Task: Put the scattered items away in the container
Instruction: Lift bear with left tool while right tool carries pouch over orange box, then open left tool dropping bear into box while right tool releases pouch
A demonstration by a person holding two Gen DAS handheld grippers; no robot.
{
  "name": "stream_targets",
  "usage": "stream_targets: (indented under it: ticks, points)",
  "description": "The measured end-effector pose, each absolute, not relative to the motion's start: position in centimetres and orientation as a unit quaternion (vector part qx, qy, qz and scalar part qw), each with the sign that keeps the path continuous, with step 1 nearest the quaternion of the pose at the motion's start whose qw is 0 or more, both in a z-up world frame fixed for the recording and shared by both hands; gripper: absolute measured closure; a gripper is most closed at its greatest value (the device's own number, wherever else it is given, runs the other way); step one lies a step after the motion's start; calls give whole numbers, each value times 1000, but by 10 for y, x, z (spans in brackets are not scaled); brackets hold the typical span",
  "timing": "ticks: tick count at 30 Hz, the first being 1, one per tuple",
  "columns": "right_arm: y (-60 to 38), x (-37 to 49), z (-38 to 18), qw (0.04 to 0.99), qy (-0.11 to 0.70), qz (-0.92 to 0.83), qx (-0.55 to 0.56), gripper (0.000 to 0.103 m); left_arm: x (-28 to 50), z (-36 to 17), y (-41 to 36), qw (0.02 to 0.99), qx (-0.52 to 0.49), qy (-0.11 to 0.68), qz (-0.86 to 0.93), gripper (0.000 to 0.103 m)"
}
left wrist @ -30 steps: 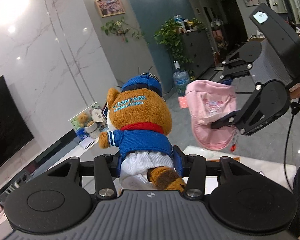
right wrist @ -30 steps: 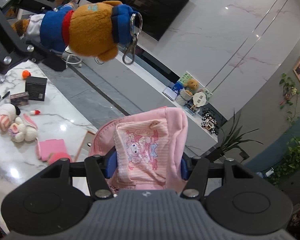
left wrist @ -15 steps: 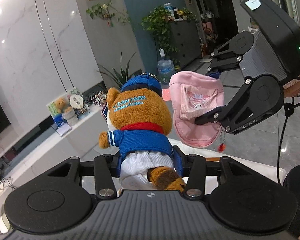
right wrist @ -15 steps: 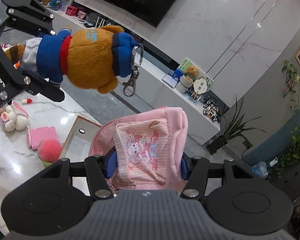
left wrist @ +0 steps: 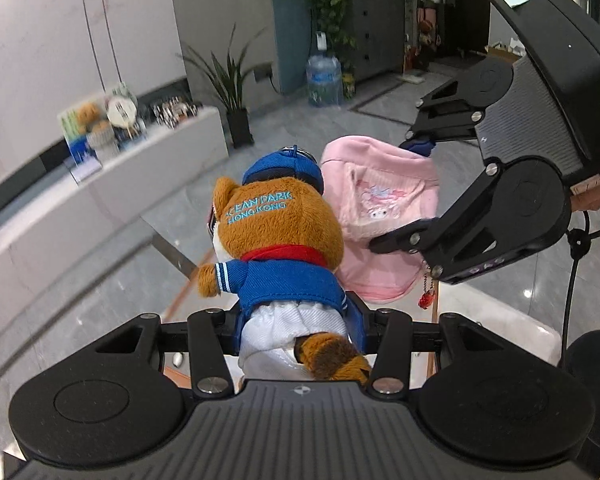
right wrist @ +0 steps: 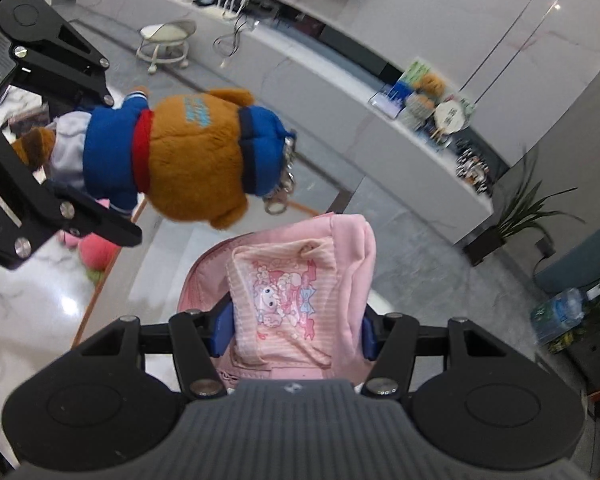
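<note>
Plush fills both views: the left hand-held gripper (left wrist: 296, 326) pinches a brown teddy bear (left wrist: 278, 236) at its white fabric trousers, its blue pads pressed into either side, so the toy sticks out forward with its back to the camera. The bear's fur is short and fuzzy; it wears a stitched blue jacket with pale cuff stripes, a red collar, a blue cap, and light blue embroidered lettering across the back of its head. In the right wrist view a metal clasp (right wrist: 280, 188) hangs from the cap. The right hand-held gripper (right wrist: 296, 330) is clamped on a pink pouch (right wrist: 300, 292) of soft, velvety cloth, rounded at the top, with a striped front pocket printed with a cartoon character; a small red charm (left wrist: 426, 299) dangles below it in the left wrist view. Bear and pouch are held in the air just beside each other, above a shallow container (right wrist: 148, 264) with a thin wooden rim and a pale inside, which sits on the glossy white marble tabletop (right wrist: 32, 320). Near the rim lies a fuzzy red ball (right wrist: 98, 254), and what may be another pink soft toy is partly hidden behind the left gripper's black arm.
</note>
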State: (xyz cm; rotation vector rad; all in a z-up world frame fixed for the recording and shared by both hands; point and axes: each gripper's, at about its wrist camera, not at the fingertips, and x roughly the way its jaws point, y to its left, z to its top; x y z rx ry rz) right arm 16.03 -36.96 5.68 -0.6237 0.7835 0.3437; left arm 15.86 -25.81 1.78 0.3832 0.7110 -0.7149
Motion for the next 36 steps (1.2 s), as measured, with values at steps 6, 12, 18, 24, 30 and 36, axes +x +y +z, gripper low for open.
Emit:
stream_targets:
  ticks: [6,12,18,24,30,36]
  points:
    - [-366,167,13,837,399,204,-314,42,170,-22,-266,841,182,379,-341,49]
    - [-366,173,-29,805,430,223,-344,42,175,-57,-278,822,189,412,-344,50]
    - [-369,183,-54,778,466,232,-352,41,177,-82,-290,803,208,436,-349,50]
    - [-370,187,-75,759,491,235,-357,41,168,-102,-300,784,235,454,-352,51]
    - [-373,196,-85,754,505,236,-348,40,164,-114,-301,773,244,469,-351,51]
    - [-372,200,-92,748,514,232,-350,35,164,-121,-305,762,258,484,-344,49]
